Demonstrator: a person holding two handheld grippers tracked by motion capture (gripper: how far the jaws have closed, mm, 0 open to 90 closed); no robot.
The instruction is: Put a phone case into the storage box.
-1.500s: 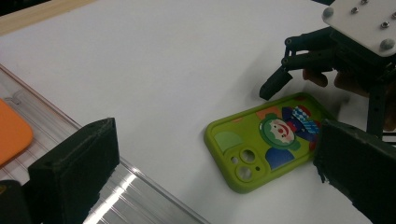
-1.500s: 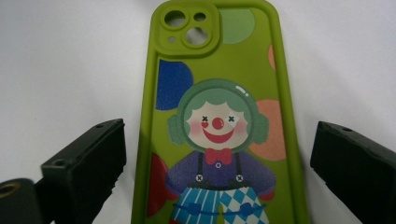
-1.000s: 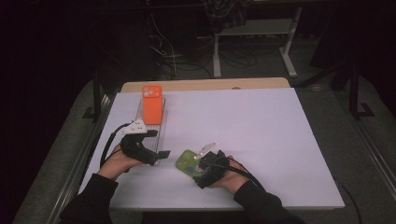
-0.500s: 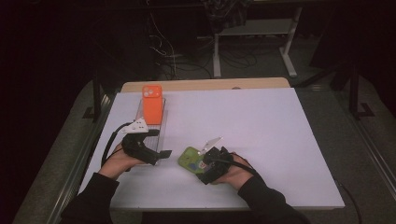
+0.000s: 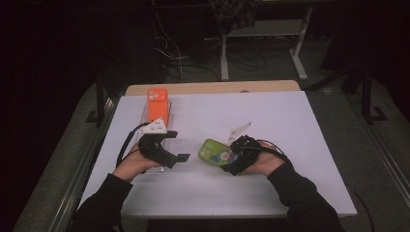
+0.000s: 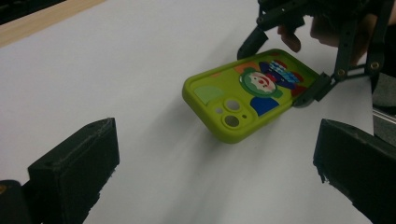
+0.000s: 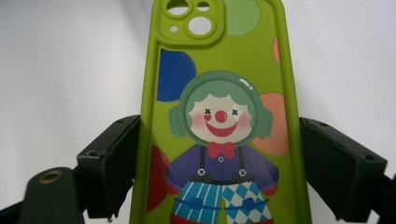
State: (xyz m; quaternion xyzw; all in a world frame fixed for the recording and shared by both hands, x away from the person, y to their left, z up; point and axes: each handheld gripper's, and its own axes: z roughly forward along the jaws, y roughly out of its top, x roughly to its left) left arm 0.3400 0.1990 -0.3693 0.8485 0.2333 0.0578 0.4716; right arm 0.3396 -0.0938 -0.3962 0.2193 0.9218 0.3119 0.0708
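Above a white table, a green phone case is held in the right gripper.

Between the right gripper's [image 5: 231,160] two black jaws, the green phone case [image 5: 216,152] with a clown print is clamped by its long edges, its camera end tilted off the white table [image 5: 270,125]. Beside it, the left gripper [image 5: 178,147] points at the case, jaws wide apart, holding nothing. Farther back lies an orange phone case [image 5: 157,104].
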